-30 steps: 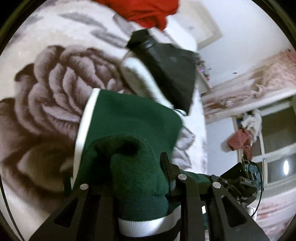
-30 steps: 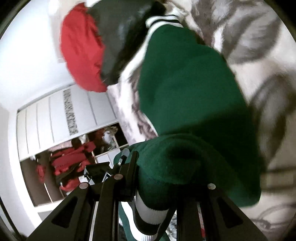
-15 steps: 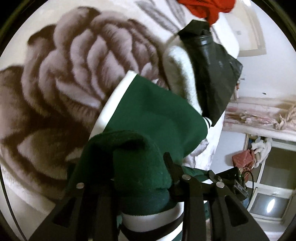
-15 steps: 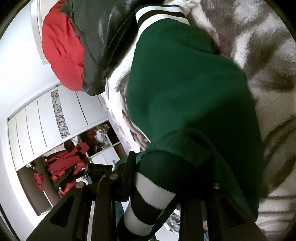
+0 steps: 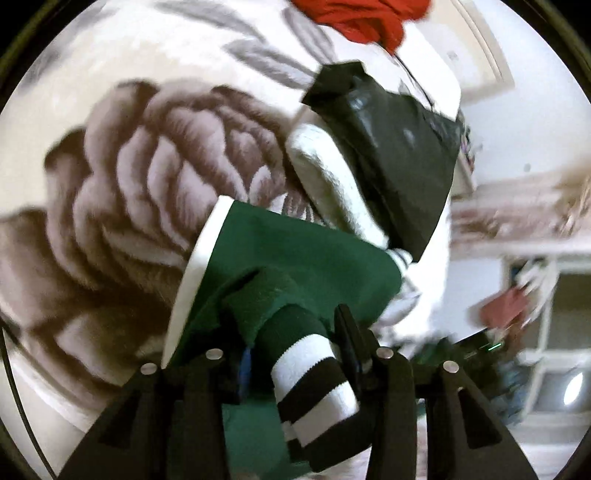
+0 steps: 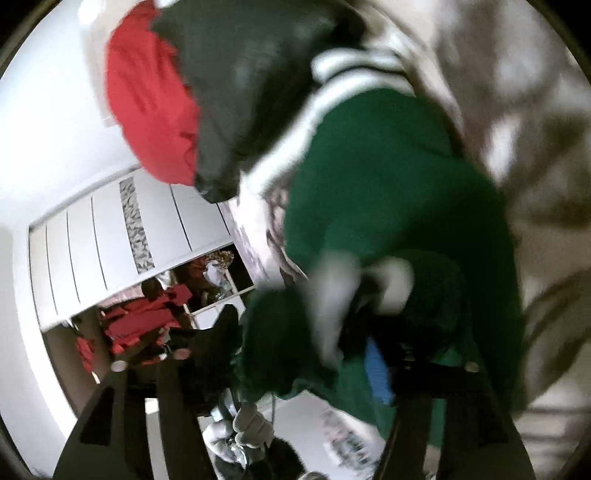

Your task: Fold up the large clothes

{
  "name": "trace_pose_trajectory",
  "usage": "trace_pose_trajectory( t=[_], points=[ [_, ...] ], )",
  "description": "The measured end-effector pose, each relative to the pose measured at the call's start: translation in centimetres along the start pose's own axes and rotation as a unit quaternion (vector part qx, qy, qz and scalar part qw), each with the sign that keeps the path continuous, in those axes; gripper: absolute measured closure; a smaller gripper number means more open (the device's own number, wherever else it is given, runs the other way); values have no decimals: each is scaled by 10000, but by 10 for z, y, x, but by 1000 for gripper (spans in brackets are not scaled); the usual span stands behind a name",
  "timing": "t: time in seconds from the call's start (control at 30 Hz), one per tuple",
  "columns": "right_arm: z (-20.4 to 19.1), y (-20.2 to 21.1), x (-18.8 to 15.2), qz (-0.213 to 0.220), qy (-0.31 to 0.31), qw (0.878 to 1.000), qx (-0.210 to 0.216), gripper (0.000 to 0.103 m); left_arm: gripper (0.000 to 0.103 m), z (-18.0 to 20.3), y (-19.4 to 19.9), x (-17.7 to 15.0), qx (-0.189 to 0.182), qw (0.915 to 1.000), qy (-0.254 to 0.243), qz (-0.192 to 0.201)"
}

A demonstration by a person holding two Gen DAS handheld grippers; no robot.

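In the left wrist view, a plush blanket (image 5: 155, 177) with a large rose pattern in brown and cream is spread across the left and middle; its pile is thick and soft-looking. On it lies the green garment (image 5: 295, 254), a heavy fleece-like piece with a flat white band along its left edge; it is folded into a thick slab. Above and to the right of it, a white fuzzy roll (image 5: 332, 184) is seen beside a glossy black jacket (image 5: 399, 155), smooth like leather; a crumpled red cloth (image 5: 362, 18) is seen at the top. At the bottom, the left gripper (image 5: 291, 350) has its jaws opening; a bunched fold of the green fleece and its ribbed cuff (image 5: 314, 373), striped white and dark, lie between the black fingers, and the pads no longer appear to press on it.

In the right wrist view, which is blurred, the red cloth (image 6: 147, 92) and the black jacket (image 6: 251, 74) are seen at upper left; the green garment (image 6: 388, 184) fills the middle, the blanket (image 6: 535, 147) the right. The right gripper (image 6: 310, 350) has its jaws opening wide; rumpled green fabric and a white stripe sit loosely between them.
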State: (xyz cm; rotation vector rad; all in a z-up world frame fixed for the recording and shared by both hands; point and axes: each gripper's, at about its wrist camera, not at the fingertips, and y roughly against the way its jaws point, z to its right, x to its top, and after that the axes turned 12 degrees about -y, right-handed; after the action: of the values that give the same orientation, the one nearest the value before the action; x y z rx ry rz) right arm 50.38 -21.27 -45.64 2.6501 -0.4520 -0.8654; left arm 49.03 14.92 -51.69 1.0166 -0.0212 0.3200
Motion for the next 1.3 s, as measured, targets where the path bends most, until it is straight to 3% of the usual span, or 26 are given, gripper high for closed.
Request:
trace_pose_trajectory(
  t=[0.07,0.1,0.13,0.2,0.23,0.33,0.43,0.57,0.6,0.63,0.7,0.8,0.87,1.03,1.1,1.17,1.2,1.3],
  points=[
    [-19,12,-1,328,561,9975,-277,32,62,6,-6,-3,227,9994,-261,44],
    [-25,17,-3,460,820,9944,-484,31,56,7,-9,-5,259,9991,-323,78],
    [-32,20,-6,574,1142,9889,-757,30,38,8,-11,-5,220,9990,-359,148],
    [-37,25,-14,701,1651,9763,-1207,28,13,13,-7,-6,214,9977,-474,432],
    [-36,27,-18,723,1833,9705,-1386,28,8,18,-1,-5,275,9960,-570,636],
    [-23,28,-28,640,2099,9580,-1846,25,8,30,19,-5,376,9885,-771,1248],
    [-3,21,-28,442,2271,9497,-2112,21,8,37,34,-11,1074,9764,-913,1634],
    [24,-8,-7,80,2400,9419,-2349,18,8,24,36,-43,2844,9381,-824,1797],
    [31,-18,3,-10,2443,9407,-2355,18,8,15,35,-56,3300,9250,-682,1756],
    [36,-27,12,-86,2466,9403,-2344,18,8,4,31,-69,3677,9136,-528,1655],
    [47,-46,33,-331,2378,9451,-2216,15,8,-24,22,-98,4162,8987,-128,1379],
    [57,-72,60,-675,2212,9521,-2000,6,8,-71,9,-147,4188,9001,669,997],
    [60,-87,73,-919,2105,9542,-1917,3,7,-99,5,-184,3942,9043,1293,1007],
    [56,-103,74,-977,2161,9522,-1927,5,8,-132,-2,-247,3744,8966,2193,886],
    [57,-93,66,-774,2040,9604,-1732,38,8,-134,-2,-260,3738,8959,2248,838],
    [64,-76,58,-521,1629,9743,-1468,58,8,-132,-3,-270,3786,8967,2160,771],
    [71,-64,52,-398,1253,9835,-1241,65,8,-130,-3,-274,3815,8978,2080,717],
    [97,-28,26,-33,34,9988,-489,70,8,-124,4,-281,3808,9028,1882,669]
  ],
)
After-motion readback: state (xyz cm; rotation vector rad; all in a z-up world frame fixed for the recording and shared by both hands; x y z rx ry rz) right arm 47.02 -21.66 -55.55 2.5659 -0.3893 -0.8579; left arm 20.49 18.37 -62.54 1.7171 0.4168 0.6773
